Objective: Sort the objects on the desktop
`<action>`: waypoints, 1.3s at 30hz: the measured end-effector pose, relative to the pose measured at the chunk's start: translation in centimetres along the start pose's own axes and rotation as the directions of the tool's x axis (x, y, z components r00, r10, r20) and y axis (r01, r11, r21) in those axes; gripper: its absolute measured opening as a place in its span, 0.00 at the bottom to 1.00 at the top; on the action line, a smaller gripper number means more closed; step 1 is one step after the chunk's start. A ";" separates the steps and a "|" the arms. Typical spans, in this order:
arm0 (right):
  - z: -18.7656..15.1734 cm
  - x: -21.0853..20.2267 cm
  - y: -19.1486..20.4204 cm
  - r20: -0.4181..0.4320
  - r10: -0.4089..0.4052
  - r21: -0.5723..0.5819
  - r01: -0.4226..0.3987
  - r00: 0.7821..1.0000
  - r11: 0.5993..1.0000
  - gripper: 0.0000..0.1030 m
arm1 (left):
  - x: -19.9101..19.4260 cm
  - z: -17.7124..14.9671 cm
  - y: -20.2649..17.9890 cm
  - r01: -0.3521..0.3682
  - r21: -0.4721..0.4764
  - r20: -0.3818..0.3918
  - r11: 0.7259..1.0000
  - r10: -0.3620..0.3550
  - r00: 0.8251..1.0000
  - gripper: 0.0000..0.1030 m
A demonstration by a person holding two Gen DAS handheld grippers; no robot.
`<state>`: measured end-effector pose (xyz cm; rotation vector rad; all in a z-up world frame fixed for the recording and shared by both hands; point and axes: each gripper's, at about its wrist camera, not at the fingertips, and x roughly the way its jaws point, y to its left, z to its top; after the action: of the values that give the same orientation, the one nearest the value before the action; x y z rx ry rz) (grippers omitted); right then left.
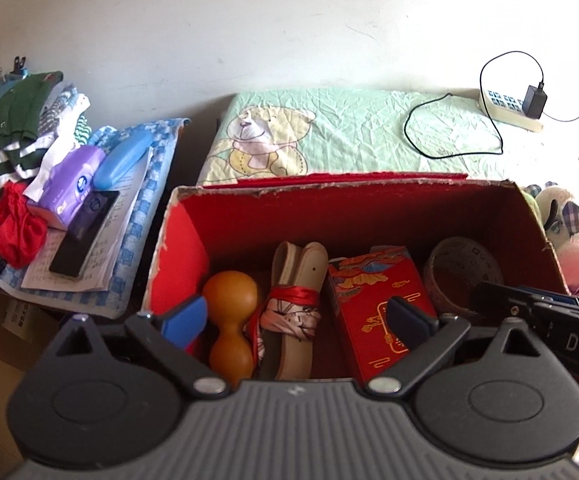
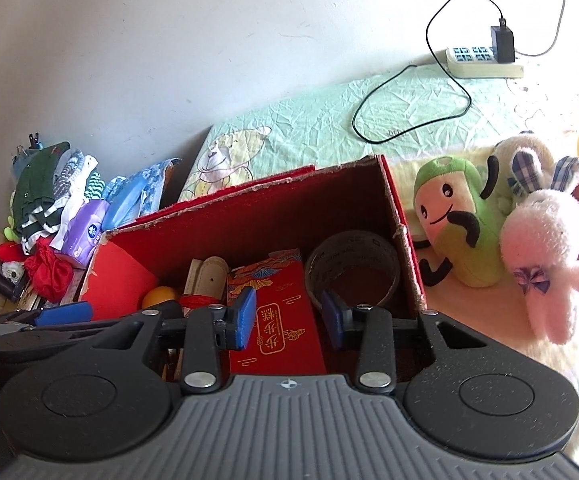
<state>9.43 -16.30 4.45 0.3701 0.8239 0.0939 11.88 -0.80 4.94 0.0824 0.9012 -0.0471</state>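
Observation:
An open red cardboard box (image 1: 225, 216) (image 2: 401, 220) holds an orange gourd-shaped toy (image 1: 229, 320), a pair of insoles tied with red ribbon (image 1: 297, 304), a red gift packet (image 1: 373, 292) (image 2: 285, 320) and a roll of tape (image 1: 461, 272) (image 2: 353, 256). My left gripper (image 1: 295, 320) hovers open above the box, nothing between its blue pads. My right gripper (image 2: 289, 316) is also open over the box, straddling the red packet from above without touching it.
Left of the box lies a pile of clothes (image 1: 21, 136), a purple tissue pack (image 1: 73, 184), a blue case (image 1: 125, 160) and a black remote (image 1: 85, 236) on papers. Plush toys (image 2: 465, 216) sit to the right. A power strip (image 2: 481, 60) with charger and cable lies behind.

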 end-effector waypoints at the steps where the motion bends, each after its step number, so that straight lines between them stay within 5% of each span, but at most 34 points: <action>1: 0.0 -0.3 -0.1 0.004 0.004 -0.002 -0.004 1.000 1.000 0.39 | -0.4 -0.1 -0.1 -0.005 -0.003 0.006 1.000 0.005 1.000 0.96; 11: -1.0 -3.3 -0.2 0.042 0.024 -0.075 -0.021 0.999 0.997 0.39 | -3.0 -2.0 -0.7 0.006 -0.063 -0.011 0.998 -0.006 1.000 0.96; 25: -3.4 -6.3 -0.9 0.047 0.058 -0.145 -0.051 0.997 0.988 0.43 | -6.3 -5.1 -2.7 -0.083 -0.087 -0.023 0.993 0.081 0.996 0.96; 39: -6.5 -6.9 -2.8 -0.035 0.067 -0.168 -0.072 0.997 0.983 0.44 | -5.4 -8.7 -4.9 -0.121 -0.084 -0.106 0.989 0.112 0.988 0.96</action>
<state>-0.17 -18.59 4.23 0.2378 0.8259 0.2335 1.38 -4.87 3.54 0.0533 0.9968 0.1076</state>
